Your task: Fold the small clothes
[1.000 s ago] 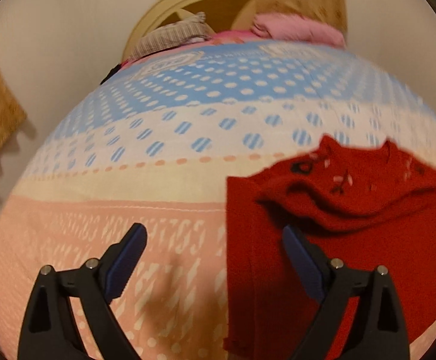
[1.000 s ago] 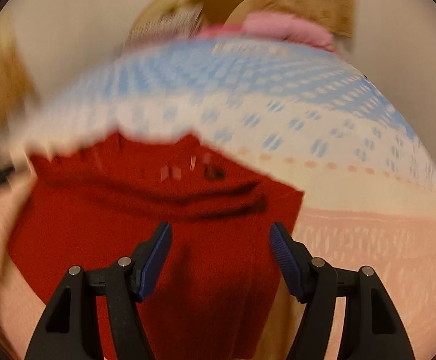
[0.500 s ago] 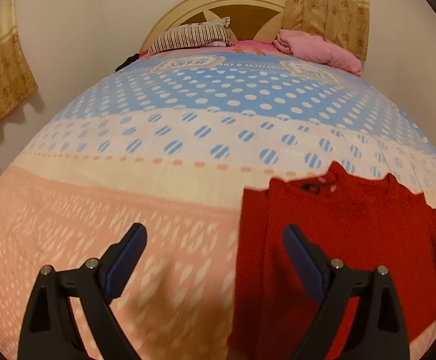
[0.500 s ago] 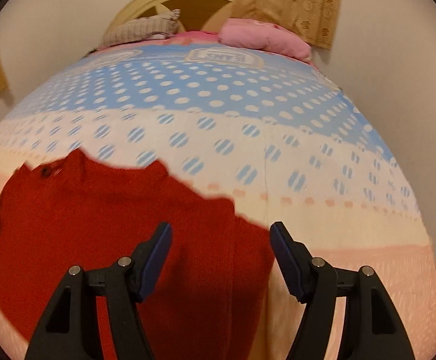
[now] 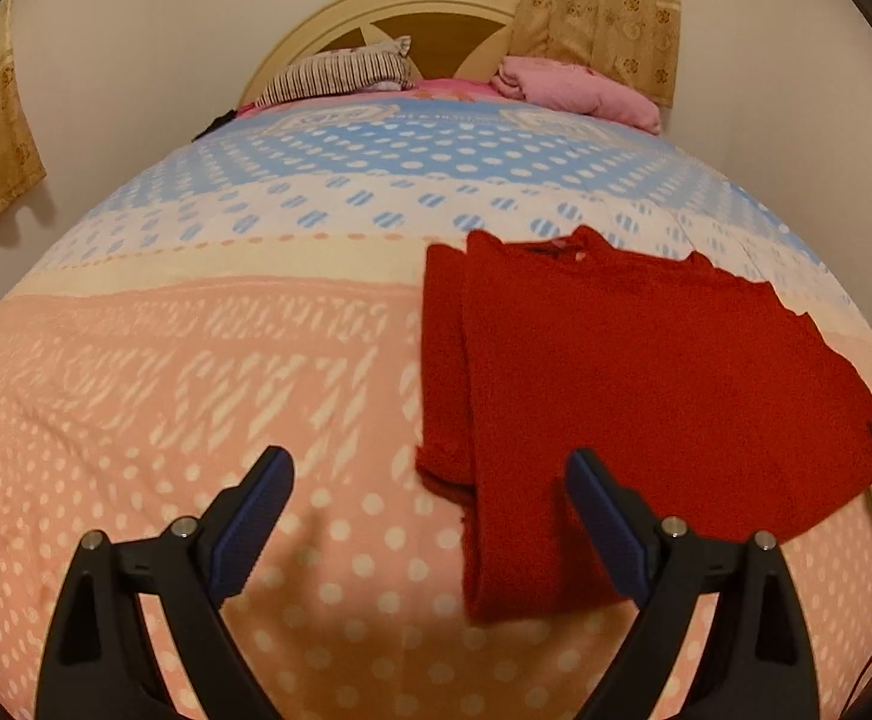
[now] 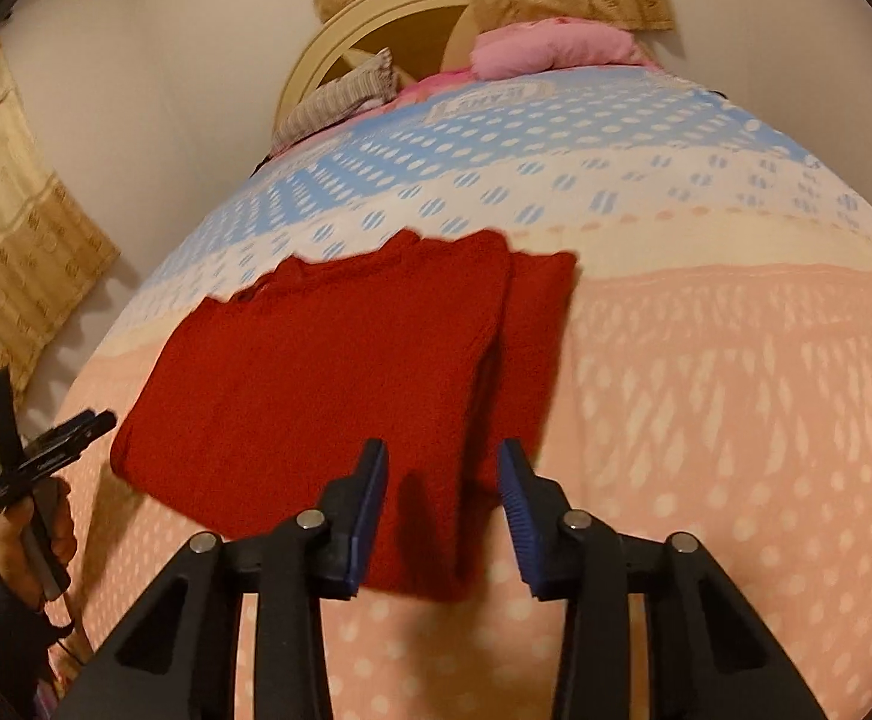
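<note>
Bed [image 5: 196,360] fills both views, covered by a spread banded blue with white dots at the far end, white with striped blue dots mid-way, and peach with pale dots and dashes nearest the cameras. Curved cream headboard [image 5: 424,6] stands at the far end against the wall; tan patterned curtains [image 5: 598,6] hang behind it and a second panel shows at the left edge. Red knit sweater [image 5: 646,372] lies flat on the peach band, neckline toward the headboard, one sleeve folded lengthwise along its side as a narrow strip. Pink bundle [image 5: 580,90] and striped pillow [image 5: 340,72] rest near the headboard. Left gripper [image 5: 430,516] is wide open, holding nothing, above the bedspread with its right finger over the sweater's near hem. Right gripper [image 6: 442,516] is partly open, narrower gap than the left, empty, poised over the sweater's [image 6: 328,372] near edge beside the folded sleeve strip; whether it touches the fabric I cannot tell. In the right wrist view, the person's left hand [image 6: 34,546] grips the other tool's handle at the frame's lower left.
</note>
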Tool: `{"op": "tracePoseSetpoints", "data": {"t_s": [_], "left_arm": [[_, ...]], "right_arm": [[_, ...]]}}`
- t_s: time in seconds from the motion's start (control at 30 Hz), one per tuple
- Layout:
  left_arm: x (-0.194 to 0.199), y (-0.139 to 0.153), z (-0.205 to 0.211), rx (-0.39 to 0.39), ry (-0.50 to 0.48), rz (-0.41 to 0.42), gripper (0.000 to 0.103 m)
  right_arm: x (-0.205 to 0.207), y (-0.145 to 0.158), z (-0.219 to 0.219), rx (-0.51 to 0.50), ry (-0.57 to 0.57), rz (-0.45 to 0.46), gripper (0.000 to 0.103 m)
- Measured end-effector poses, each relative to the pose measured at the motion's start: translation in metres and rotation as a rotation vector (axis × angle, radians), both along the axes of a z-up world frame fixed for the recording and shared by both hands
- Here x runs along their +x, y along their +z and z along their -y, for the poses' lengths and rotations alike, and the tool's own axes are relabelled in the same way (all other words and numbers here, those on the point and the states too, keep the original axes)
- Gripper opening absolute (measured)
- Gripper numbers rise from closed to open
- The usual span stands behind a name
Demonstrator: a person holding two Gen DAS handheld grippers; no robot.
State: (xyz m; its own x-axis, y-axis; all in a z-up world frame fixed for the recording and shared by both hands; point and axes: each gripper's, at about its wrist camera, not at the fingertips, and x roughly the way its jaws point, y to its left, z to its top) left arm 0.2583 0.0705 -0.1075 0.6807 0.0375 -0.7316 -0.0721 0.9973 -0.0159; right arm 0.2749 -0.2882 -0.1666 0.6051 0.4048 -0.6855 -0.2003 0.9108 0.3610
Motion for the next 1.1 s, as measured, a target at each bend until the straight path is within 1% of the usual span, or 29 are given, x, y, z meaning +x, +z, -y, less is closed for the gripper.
{"op": "tracePoseSetpoints", "data": {"t_s": [0.03, 0.07, 0.1, 0.17, 0.27, 0.33, 0.4, 0.43, 0.47, 0.5, 0.53, 0.63, 0.7, 0.77, 0.8, 0.83, 0.87, 0.9, 0.93, 1.0, 1.07, 1.1], "left_arm": [[0.001, -0.003, 0.002, 0.011, 0.003, -0.012, 0.095], [-0.001, -0.006, 0.002, 0.027, 0.015, -0.021, 0.095], [-0.003, -0.008, 0.002, 0.025, 0.014, -0.024, 0.095], [-0.008, -0.014, 0.003, 0.002, -0.006, -0.043, 0.095], [-0.014, -0.024, 0.003, 0.009, -0.015, -0.057, 0.095], [-0.014, -0.029, 0.001, -0.008, -0.014, -0.07, 0.095], [-0.014, -0.025, -0.001, -0.025, -0.005, -0.062, 0.095], [-0.015, -0.022, -0.002, -0.031, 0.0, -0.051, 0.095], [-0.016, -0.017, -0.003, -0.043, 0.002, -0.029, 0.095], [-0.017, -0.012, -0.004, -0.054, -0.002, -0.011, 0.094], [-0.017, -0.007, -0.005, -0.07, -0.008, 0.007, 0.094], [-0.014, -0.004, -0.004, -0.11, -0.029, 0.015, 0.093], [-0.01, -0.007, -0.001, -0.091, -0.023, 0.004, 0.093], [-0.005, -0.012, 0.003, -0.08, -0.013, -0.014, 0.093], [-0.003, -0.015, 0.004, -0.083, -0.008, -0.028, 0.093], [-0.002, -0.017, 0.005, -0.085, -0.005, -0.034, 0.093], [-0.002, -0.02, 0.006, -0.086, -0.003, -0.041, 0.094], [-0.002, -0.023, 0.007, -0.078, -0.002, -0.047, 0.094], [-0.002, -0.025, 0.008, -0.065, 0.0, -0.051, 0.094], [-0.004, -0.028, 0.007, -0.064, -0.002, -0.054, 0.095], [-0.004, -0.03, 0.003, -0.076, -0.007, -0.068, 0.098], [-0.004, -0.03, 0.001, -0.078, -0.005, -0.07, 0.098]], "right_arm": [[0.001, -0.004, -0.005, -0.007, 0.01, -0.013, 0.028], [0.001, -0.007, -0.007, -0.02, 0.015, -0.027, 0.015], [0.0, -0.012, -0.011, -0.033, 0.021, -0.038, 0.009], [-0.008, -0.017, -0.018, -0.06, 0.052, -0.041, 0.008], [-0.024, -0.023, -0.022, -0.104, 0.081, -0.034, 0.007], [-0.027, -0.029, -0.021, -0.117, 0.089, -0.039, 0.007], [-0.025, -0.031, -0.014, -0.097, 0.068, -0.034, 0.007], [-0.021, -0.032, -0.009, -0.061, 0.05, -0.045, 0.007], [-0.018, -0.031, -0.007, -0.046, 0.037, -0.043, 0.008], [-0.017, -0.029, -0.007, -0.046, 0.025, -0.034, 0.012], [-0.017, -0.025, -0.006, -0.058, -0.001, -0.014, 0.013], [-0.019, -0.013, -0.003, -0.075, -0.069, 0.027, 0.013], [-0.023, -0.001, -0.005, -0.095, -0.094, 0.07, 0.014], [-0.026, 0.009, -0.012, -0.091, -0.073, 0.103, 0.015], [-0.026, 0.014, -0.016, -0.079, -0.051, 0.119, 0.018], [-0.025, 0.019, -0.023, -0.064, -0.019, 0.13, 0.028], [-0.024, 0.02, -0.03, -0.056, 0.013, 0.13, 0.035], [-0.02, 0.021, -0.038, -0.049, 0.048, 0.125, 0.051], [-0.016, 0.02, -0.047, -0.039, 0.084, 0.12, 0.057], [-0.006, 0.012, -0.06, -0.05, 0.128, 0.097, 0.057], [0.004, -0.001, -0.062, -0.081, 0.104, 0.048, 0.057], [0.011, -0.013, -0.055, -0.059, 0.077, 0.003, 0.055]]}}
